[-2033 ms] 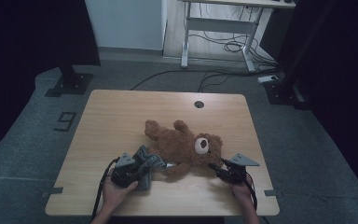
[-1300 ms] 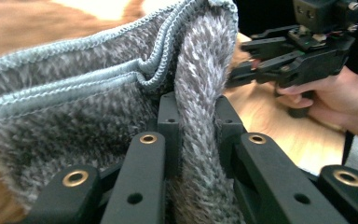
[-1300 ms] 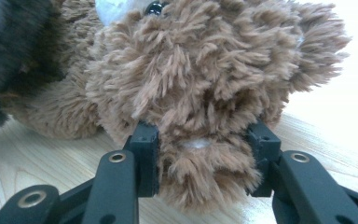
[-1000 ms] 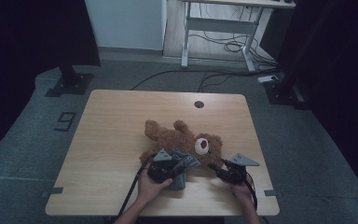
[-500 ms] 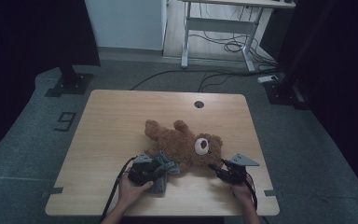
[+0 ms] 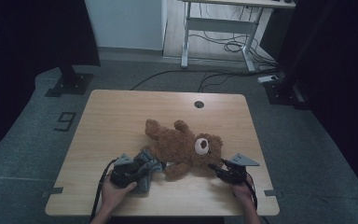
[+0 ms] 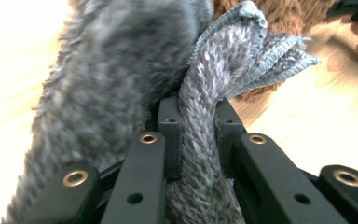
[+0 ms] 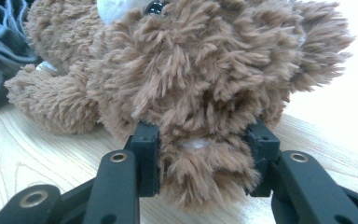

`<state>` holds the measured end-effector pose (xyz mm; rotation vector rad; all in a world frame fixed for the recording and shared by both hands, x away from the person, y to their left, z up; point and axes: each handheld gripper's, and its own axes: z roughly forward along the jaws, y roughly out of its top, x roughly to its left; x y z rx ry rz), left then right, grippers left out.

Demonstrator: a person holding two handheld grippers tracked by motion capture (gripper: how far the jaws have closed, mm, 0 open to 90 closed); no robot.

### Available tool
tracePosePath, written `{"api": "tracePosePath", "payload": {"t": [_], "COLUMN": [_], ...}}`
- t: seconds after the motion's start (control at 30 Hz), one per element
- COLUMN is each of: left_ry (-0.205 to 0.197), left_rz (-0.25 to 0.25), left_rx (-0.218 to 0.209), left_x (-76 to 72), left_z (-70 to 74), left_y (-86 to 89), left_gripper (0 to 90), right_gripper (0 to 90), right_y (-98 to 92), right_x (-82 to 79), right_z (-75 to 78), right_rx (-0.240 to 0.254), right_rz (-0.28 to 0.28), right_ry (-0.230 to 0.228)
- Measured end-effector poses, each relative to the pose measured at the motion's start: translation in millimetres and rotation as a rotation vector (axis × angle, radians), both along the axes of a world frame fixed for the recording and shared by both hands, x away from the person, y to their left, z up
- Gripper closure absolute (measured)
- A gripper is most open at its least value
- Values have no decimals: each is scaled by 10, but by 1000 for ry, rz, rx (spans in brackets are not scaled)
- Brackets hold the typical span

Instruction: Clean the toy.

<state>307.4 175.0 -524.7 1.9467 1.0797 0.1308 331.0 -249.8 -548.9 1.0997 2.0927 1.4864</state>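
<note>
Left tongs (image 7: 196, 135) clamp cloth (image 7: 121, 84), right tongs (image 8: 200, 158) bear (image 8: 191, 79) (ear)

A shaggy brown teddy bear (image 6: 184, 148) lies on its side, part of its fur pinched between the right jaws. A fuzzy grey cloth (image 7: 200, 116), bunched and folded, is clamped between the left jaws, just beside the bear.

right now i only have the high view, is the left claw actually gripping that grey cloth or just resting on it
Observer: Gripping. The left claw has a fold of the grey cloth pinched between its jaws.
Operator: and the right claw, has it got the bear
Observer: Yes. The right claw is shut on a tuft of the teddy bear by its head.
Operator: is the cloth on the bear yet
Observer: Its free edge lies next to the bear's fur.
</note>
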Motion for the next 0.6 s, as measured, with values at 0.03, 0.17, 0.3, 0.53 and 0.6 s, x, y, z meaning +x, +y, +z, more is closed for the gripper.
{"api": "tracePosePath", "payload": {"t": [0.03, 0.17, 0.3, 0.53, 0.6], "left_ry": [0, -30, -91, -165, -176], "left_rz": [0, 30, 41, -5, -26], "left_rx": [0, -59, -81, -70, -46], "left_x": [0, 10, 59, 312, 423], "left_z": [0, 147, 376, 757, 841], "left_y": [0, 155, 168, -248, -431], "left_gripper": [773, 772, 773, 774, 774], "right_gripper": [575, 576, 577, 577, 577], "right_y": [0, 3, 7, 7, 5], "right_x": [0, 1, 7, 17, 18], "right_z": [0, -1, 3, 0, 0], "right_rx": [0, 2, 5, 7, 7], "right_rz": [0, -3, -5, -5, -4], "right_ry": [0, 0, 2, -1, 1]}}
